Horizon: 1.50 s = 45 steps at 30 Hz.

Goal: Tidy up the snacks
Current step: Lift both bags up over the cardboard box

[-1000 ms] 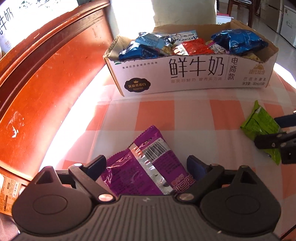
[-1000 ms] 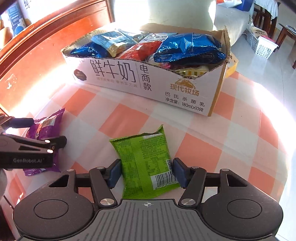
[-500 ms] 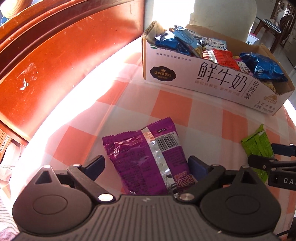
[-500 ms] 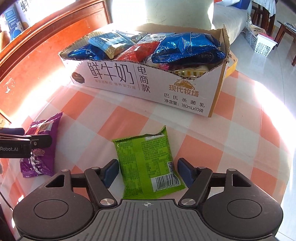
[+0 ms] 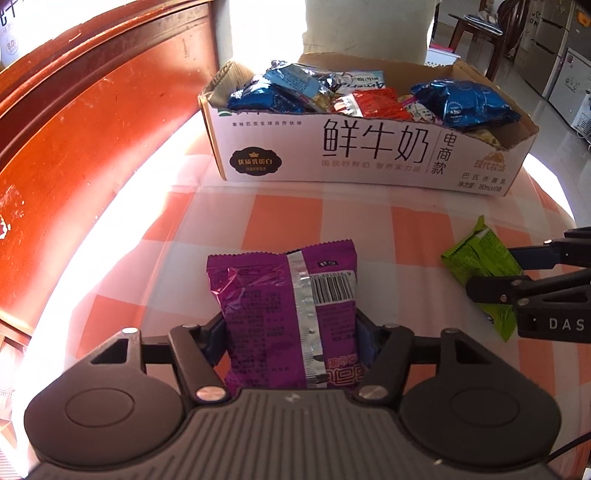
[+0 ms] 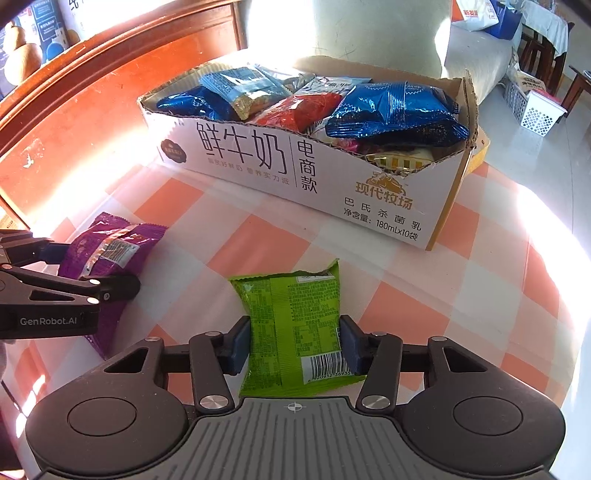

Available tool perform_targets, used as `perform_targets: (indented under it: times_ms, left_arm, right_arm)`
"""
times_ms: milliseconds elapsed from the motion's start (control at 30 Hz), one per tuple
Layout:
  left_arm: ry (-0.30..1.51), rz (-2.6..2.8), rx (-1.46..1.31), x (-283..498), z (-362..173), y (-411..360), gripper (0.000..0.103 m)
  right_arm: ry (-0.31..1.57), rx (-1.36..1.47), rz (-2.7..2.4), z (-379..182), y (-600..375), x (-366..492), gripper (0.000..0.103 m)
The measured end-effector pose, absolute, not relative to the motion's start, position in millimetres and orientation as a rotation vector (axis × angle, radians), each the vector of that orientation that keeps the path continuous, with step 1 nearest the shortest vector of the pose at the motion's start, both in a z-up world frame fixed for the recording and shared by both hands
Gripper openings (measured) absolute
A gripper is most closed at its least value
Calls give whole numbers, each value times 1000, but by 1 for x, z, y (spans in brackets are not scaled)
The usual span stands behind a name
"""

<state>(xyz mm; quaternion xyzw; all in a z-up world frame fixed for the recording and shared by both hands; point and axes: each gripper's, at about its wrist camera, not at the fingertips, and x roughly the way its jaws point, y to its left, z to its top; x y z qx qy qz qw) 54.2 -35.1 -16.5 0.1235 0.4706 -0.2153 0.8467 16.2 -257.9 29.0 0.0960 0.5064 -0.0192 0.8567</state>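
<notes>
My left gripper is shut on a purple snack packet, pads pressed on both its sides, low over the checked tablecloth. My right gripper is shut on a green snack packet in the same way. Each packet also shows in the other view: the green packet at the right of the left wrist view, the purple packet at the left of the right wrist view. A white cardboard box full of blue, red and other snack bags stands ahead of both grippers; it also shows in the right wrist view.
An orange-and-white checked cloth covers the round table. A red-brown wooden headboard curves along the left. A pale cushion stands behind the box. Chairs and a white basket stand on the floor at the far right.
Both grippers have closed from open onto their packets. The left gripper has swung round to face the box squarely.
</notes>
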Motion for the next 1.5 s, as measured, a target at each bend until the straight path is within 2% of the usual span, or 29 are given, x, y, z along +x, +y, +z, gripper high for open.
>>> perform_targets:
  times_ms: [500, 1267, 1500]
  left_arm:
    - [749, -403, 409, 42, 10, -47, 64]
    - [425, -371, 376, 56, 88, -75, 64]
    - [400, -366, 359, 77, 95, -88, 64]
  right_arm:
    - [926, 132, -18, 58, -245, 14, 48]
    - [614, 163, -137, 138, -285, 16, 48]
    - [549, 229, -170, 152, -306, 32, 48]
